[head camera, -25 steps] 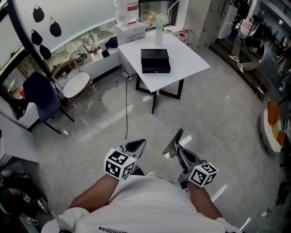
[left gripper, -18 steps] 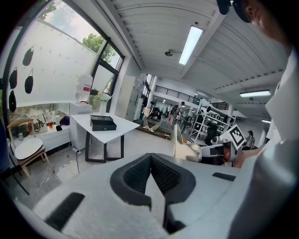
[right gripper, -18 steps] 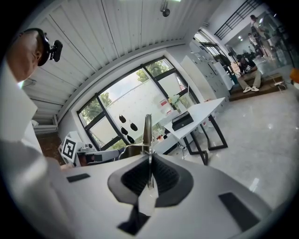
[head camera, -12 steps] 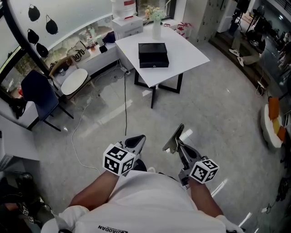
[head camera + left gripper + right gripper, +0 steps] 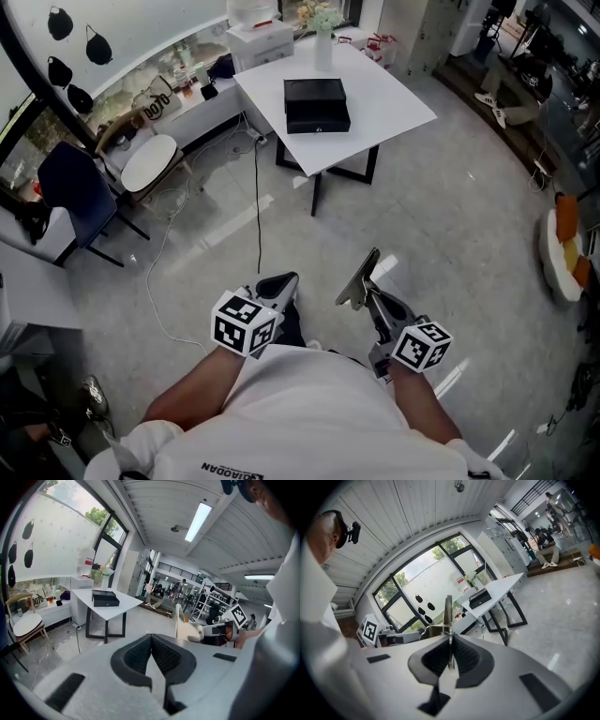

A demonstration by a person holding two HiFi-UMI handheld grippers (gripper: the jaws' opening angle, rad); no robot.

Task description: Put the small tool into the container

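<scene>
1. Currently, the right hand-held gripper (image 5: 370,302) is pinching the small tool (image 5: 359,281), a thin flat piece of bare shiny metal. It is holding it low in front of the person's white shirt and above the floor (image 5: 441,234).
2. Seen along that hand-held gripper (image 5: 450,641), the ribbed black pads are pressing on both faces of the small tool (image 5: 448,611). The tool is showing edge-on as a narrow upright strip that is sticking out past the jaw tips.
3. Meanwhile, the left hand-held gripper (image 5: 281,284) is hovering beside the right one at about the same height, its marker cube facing up.
4. In its own view, the left hand-held gripper (image 5: 151,641) is keeping its dark textured pads pressed together at the tips, with nothing sitting between them.
5. Farther ahead, the container (image 5: 317,103), a flat rectangular matte black box, is resting on the desk (image 5: 384,103), well apart from both grippers.
6. That desk is showing a smooth white square top on black legs, and a pale vase (image 5: 323,52) is standing on its far edge behind the container.
7. Underfoot, the glossy pale grey floor is reflecting streaks of light, and a thin cable (image 5: 258,216) is trailing across it.
</scene>
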